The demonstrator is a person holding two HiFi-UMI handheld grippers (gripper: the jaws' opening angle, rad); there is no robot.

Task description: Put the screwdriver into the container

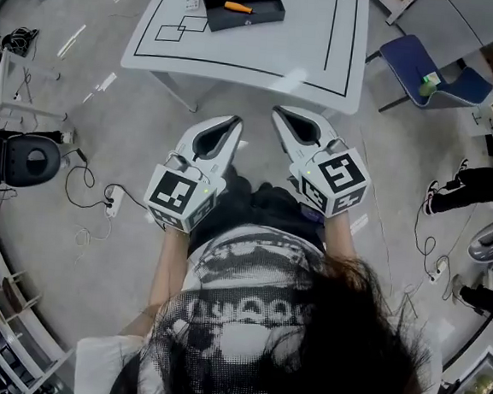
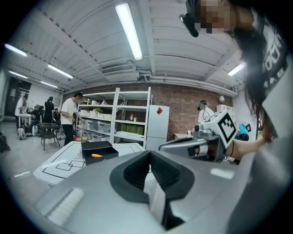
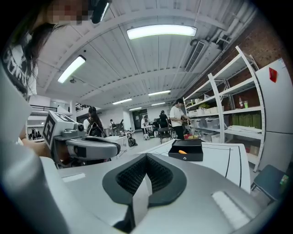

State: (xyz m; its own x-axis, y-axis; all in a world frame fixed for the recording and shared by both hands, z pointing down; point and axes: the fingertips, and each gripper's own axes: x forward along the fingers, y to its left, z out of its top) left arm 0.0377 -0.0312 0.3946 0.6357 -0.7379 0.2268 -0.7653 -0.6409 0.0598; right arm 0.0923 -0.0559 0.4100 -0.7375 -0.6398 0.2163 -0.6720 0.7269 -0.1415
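The screwdriver (image 1: 238, 7), with an orange handle, lies inside the black container (image 1: 245, 20) at the far side of the white table (image 1: 267, 56). Both grippers hang in front of the person's body, short of the table and well away from the container. My left gripper (image 1: 234, 124) is shut with nothing in it. Beside it, my right gripper (image 1: 279, 114) is shut and empty too. The left gripper view looks past its closed tips (image 2: 150, 157) to the container (image 2: 98, 150) and screwdriver (image 2: 97, 155). The right gripper view shows the same container (image 3: 185, 156) and screwdriver (image 3: 182, 151) beyond its closed tips (image 3: 146, 157).
Black lines are marked on the tabletop. A blue chair (image 1: 425, 66) stands right of the table. On the floor lie a power strip with cables (image 1: 113, 199) and a black stool (image 1: 22, 159) at left. Shelving (image 2: 114, 119) and several people stand in the background.
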